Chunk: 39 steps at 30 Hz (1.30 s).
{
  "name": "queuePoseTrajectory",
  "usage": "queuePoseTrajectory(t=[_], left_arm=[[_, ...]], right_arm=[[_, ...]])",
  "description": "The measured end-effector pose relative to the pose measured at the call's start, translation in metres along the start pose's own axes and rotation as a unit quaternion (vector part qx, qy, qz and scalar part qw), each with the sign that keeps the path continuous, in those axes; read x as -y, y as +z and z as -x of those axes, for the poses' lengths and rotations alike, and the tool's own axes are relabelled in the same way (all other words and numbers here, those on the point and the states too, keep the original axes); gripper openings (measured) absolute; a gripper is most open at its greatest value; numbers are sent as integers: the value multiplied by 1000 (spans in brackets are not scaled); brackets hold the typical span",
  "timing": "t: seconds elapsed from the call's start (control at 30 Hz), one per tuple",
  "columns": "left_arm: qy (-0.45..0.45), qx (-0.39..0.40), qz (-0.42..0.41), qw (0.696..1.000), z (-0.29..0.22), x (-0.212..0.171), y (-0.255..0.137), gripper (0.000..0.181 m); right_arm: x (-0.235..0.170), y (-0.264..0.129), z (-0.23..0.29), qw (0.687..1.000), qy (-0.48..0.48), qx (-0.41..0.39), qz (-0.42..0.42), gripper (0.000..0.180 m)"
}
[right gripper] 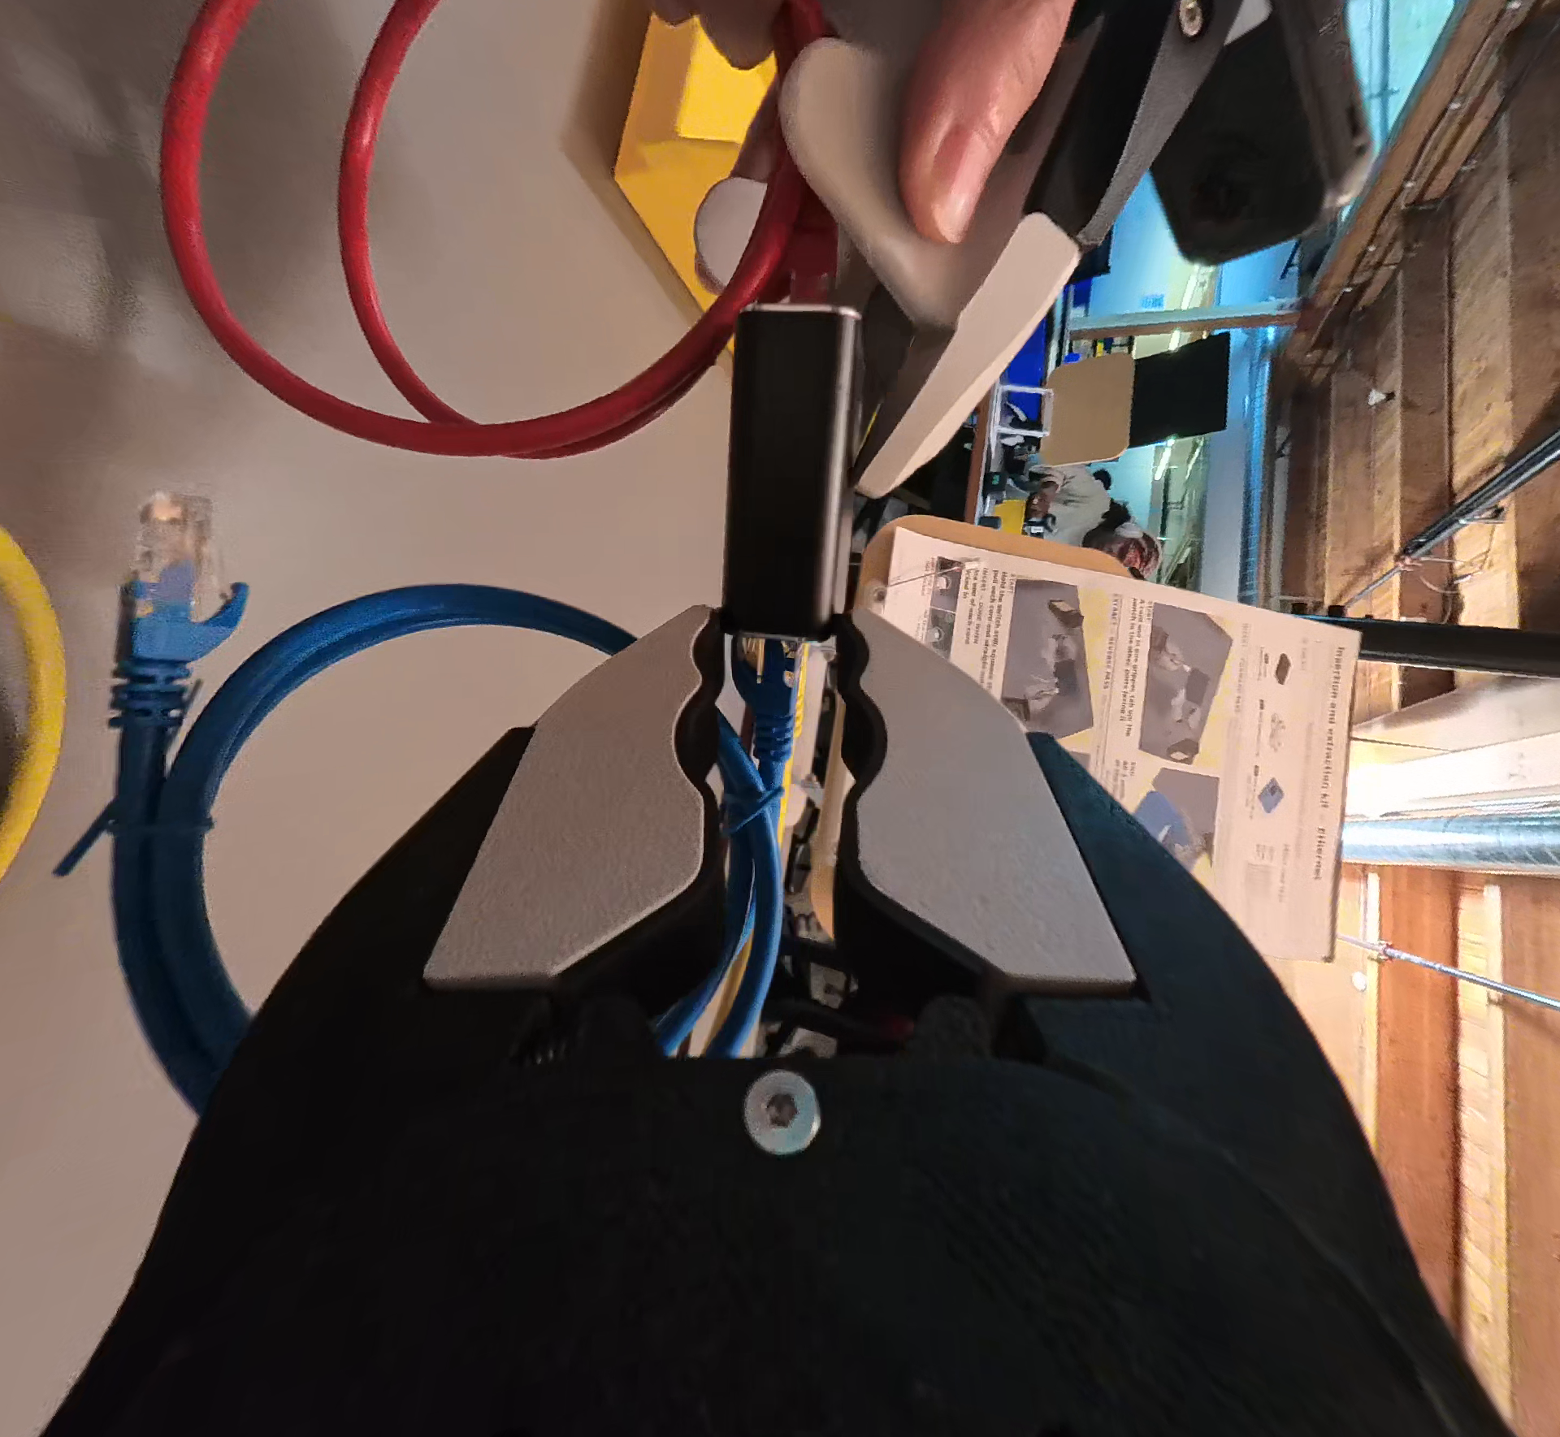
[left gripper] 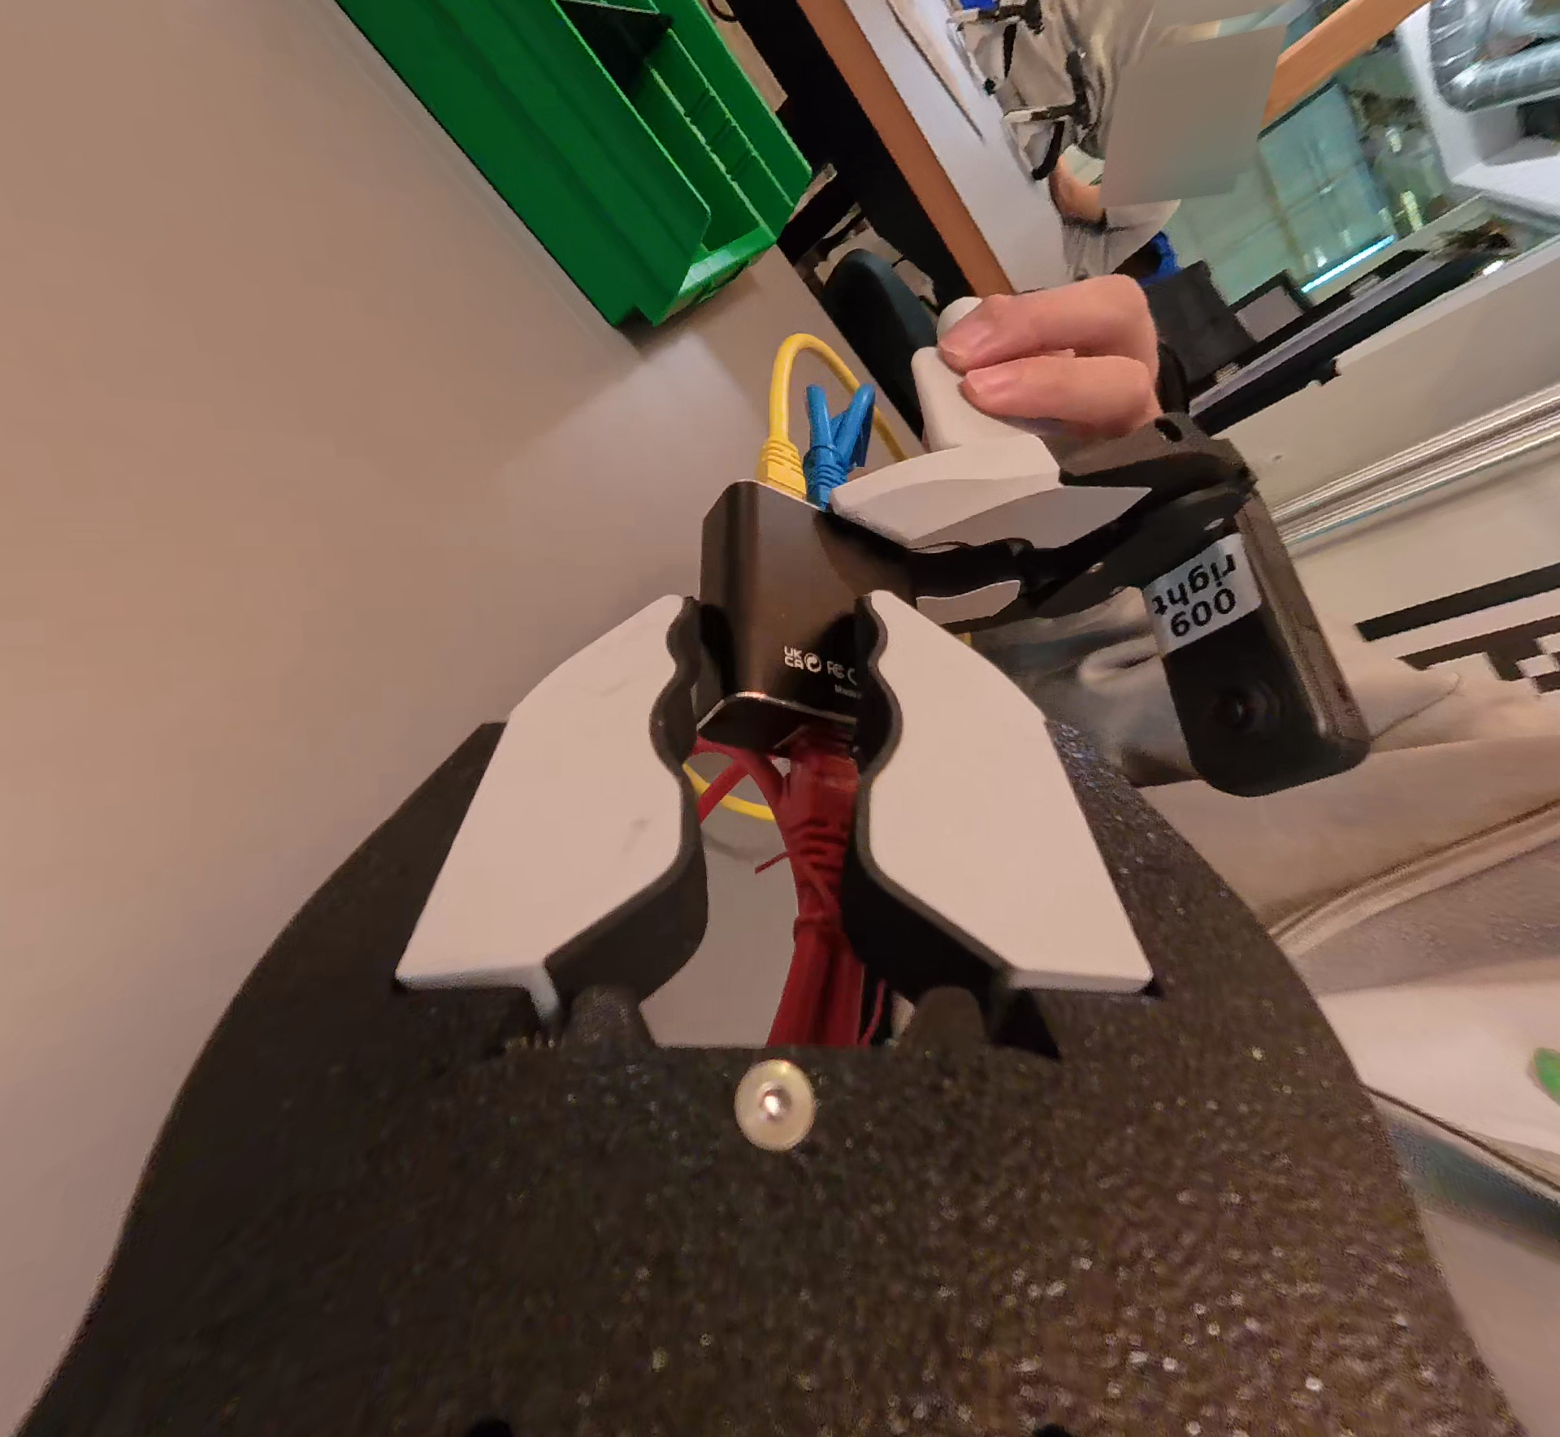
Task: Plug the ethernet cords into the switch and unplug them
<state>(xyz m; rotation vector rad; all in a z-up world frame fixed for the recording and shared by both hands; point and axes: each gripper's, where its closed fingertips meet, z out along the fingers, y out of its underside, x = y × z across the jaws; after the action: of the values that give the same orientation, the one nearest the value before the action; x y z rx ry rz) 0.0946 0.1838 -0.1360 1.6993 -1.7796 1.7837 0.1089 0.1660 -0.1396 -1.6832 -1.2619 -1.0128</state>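
While both grippers bear on it, the black ethernet switch (left gripper: 760,552) hangs between them, apparently lifted clear of the pale desk (left gripper: 211,468). The left gripper (left gripper: 777,620) has its jaws clenched across one end of the casing, where a red ethernet cord (left gripper: 815,848) sits plugged in and trails back between the fingers. The right gripper (right gripper: 778,624) meets the opposite end with its jaws drawn narrow onto the casing's corners, so it seems to grasp the switch itself and not a plug. A blue ethernet cord (right gripper: 768,687) enters the port just between those tips, and beside it a yellow plug (left gripper: 781,464) is also seated. The blue cord's free end (right gripper: 169,603) lies loose on the desk, well apart. The switch looks small, rigid and light, with a smooth metal skin that could slip, so a hold across its flat sides close to the ports is the safest. The cords are springy and coiled; they will tug sideways. To unplug, I judge the boot just behind the clear connector is the place to pinch, pressing the latch tab, since that thin tab is brittle and pulling on the cable alone would strain it.
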Motion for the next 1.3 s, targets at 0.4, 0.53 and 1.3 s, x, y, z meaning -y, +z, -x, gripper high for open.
queuePoseTrajectory(t=[0.4, 0.53, 1.3], left_arm=[[337, 59, -64, 938, -27, 12, -4, 46], [374, 174, -26, 910, -9, 5, -3, 56], [304, 139, -5, 943, 15, -17, 20, 67]], right_arm=[[-8, -6, -12, 999, -12, -17, 50, 23], [-2, -10, -15, 997, -31, -44, 52, 23], [3, -4, -3, 997, -60, -29, 50, 23]])
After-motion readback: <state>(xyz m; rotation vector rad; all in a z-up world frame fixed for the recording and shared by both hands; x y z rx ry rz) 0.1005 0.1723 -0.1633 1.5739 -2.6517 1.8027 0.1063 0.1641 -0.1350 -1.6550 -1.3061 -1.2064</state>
